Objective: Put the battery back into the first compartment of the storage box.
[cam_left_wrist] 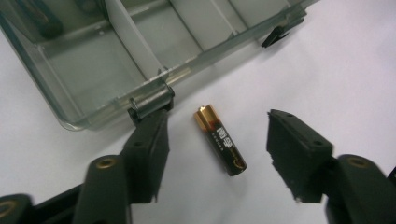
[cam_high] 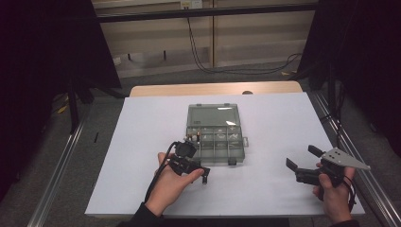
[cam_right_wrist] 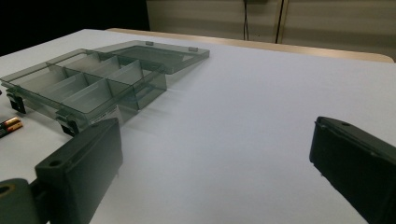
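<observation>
I have the left claw (cam_left_wrist: 217, 154) lowered over a battery (cam_left_wrist: 220, 139) that lies flat on the white table (cam_high: 274, 142), just beside the near wall of the grey organiser box (cam_left_wrist: 93, 70). The jaws stand apart with the battery between them, neither pad touching it; one black jaw sits close against the latch at the box's near edge, the other well clear on the open side. I judge this to be the approach to a pick, and the battery lying with its long axis running away from me suits that, since the jaws can meet its round sides rather than its ends.

The battery is a slim cylinder, black wrapper with a copper-gold band at the end nearest the box, glossy and likely to roll if nudged. The box is smoky translucent plastic, rectangular, cut by thin dividers into small compartments; its lid (cam_high: 212, 115) lies folded back flat on the far side, presumably so the compartments stay reachable from above. Some small items sit in the compartments farthest from me, too small to identify.

The right claw (cam_high: 302, 160) waits well to the right of the box, spread wide with nothing between its blocky matte black pads (cam_right_wrist: 79, 163), hovering low over the bare table. I take it as parked out of the way. The table surface is smooth and matte white, with a pale wood edge (cam_high: 213, 88) beyond the box.
</observation>
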Available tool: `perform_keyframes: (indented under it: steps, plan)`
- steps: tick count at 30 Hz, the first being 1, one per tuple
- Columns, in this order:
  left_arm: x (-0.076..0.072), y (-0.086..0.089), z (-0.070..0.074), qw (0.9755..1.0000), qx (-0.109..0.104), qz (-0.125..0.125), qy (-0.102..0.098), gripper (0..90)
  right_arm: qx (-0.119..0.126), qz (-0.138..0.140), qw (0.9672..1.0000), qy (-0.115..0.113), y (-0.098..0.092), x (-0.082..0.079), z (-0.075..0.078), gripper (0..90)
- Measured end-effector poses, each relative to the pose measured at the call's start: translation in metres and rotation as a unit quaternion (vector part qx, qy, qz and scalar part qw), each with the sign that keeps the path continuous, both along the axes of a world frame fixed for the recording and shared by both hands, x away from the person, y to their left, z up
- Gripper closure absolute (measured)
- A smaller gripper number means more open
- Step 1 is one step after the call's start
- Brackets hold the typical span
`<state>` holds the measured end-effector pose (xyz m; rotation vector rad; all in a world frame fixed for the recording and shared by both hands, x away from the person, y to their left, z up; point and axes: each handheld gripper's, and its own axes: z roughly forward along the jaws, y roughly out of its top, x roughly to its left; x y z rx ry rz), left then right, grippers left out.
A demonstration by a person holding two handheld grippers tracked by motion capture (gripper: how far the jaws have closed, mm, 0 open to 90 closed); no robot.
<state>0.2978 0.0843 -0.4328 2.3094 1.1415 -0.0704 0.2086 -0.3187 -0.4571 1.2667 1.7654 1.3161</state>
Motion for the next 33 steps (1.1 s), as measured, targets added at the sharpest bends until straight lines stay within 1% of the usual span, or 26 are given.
perform_keyframes:
  steps: [1,4,7,10,11,13,16,19,23,26,29,33]
  plan:
    - [0.000,-0.001,-0.001,1.0000,0.000,0.000,0.002,43.2,0.000,0.001,1.0000,0.000,0.000,0.000,0.000,2.0]
    - [-0.001,-0.003,-0.004,1.0000,0.009,-0.002,0.003,45.5,0.000,0.002,1.0000,0.000,0.000,0.000,0.000,2.0]
    - [-0.002,-0.005,-0.006,1.0000,0.008,-0.001,0.006,48.1,0.000,0.000,1.0000,-0.001,0.000,0.000,0.000,2.0]
    - [-0.002,-0.007,-0.008,0.9998,0.017,-0.002,0.004,51.3,0.000,-0.001,1.0000,0.000,0.000,0.000,0.000,2.0]
    - [-0.002,-0.008,-0.009,0.9999,0.012,0.002,0.006,52.3,0.000,0.001,1.0000,0.000,0.000,0.000,0.000,2.0]
    - [-0.002,-0.009,-0.010,0.9998,0.019,0.000,0.005,54.8,0.000,0.001,1.0000,0.000,0.000,0.000,0.000,2.0]
    - [-0.003,-0.011,-0.012,0.9997,0.024,0.005,0.006,58.0,0.000,0.001,1.0000,0.000,0.000,0.000,0.000,2.0]
    - [-0.002,-0.012,-0.013,0.9995,0.031,-0.001,0.006,61.6,0.000,-0.001,1.0000,-0.001,0.000,0.000,0.000,2.0]
    - [-0.003,-0.013,-0.014,0.9991,0.041,-0.005,0.004,64.7,0.000,0.000,1.0000,0.001,0.000,0.000,0.000,2.0]
    - [-0.004,-0.015,-0.015,0.9991,0.043,-0.001,0.001,67.5,0.000,0.000,1.0000,0.001,0.000,0.000,0.000,2.0]
    - [-0.006,-0.016,-0.015,0.9985,0.055,-0.002,-0.008,68.2,0.000,0.000,1.0000,0.000,0.000,0.000,0.000,2.0]
    - [-0.007,-0.017,-0.016,0.9982,0.060,-0.005,-0.007,71.0,0.000,-0.001,1.0000,0.001,0.000,0.000,0.000,2.0]
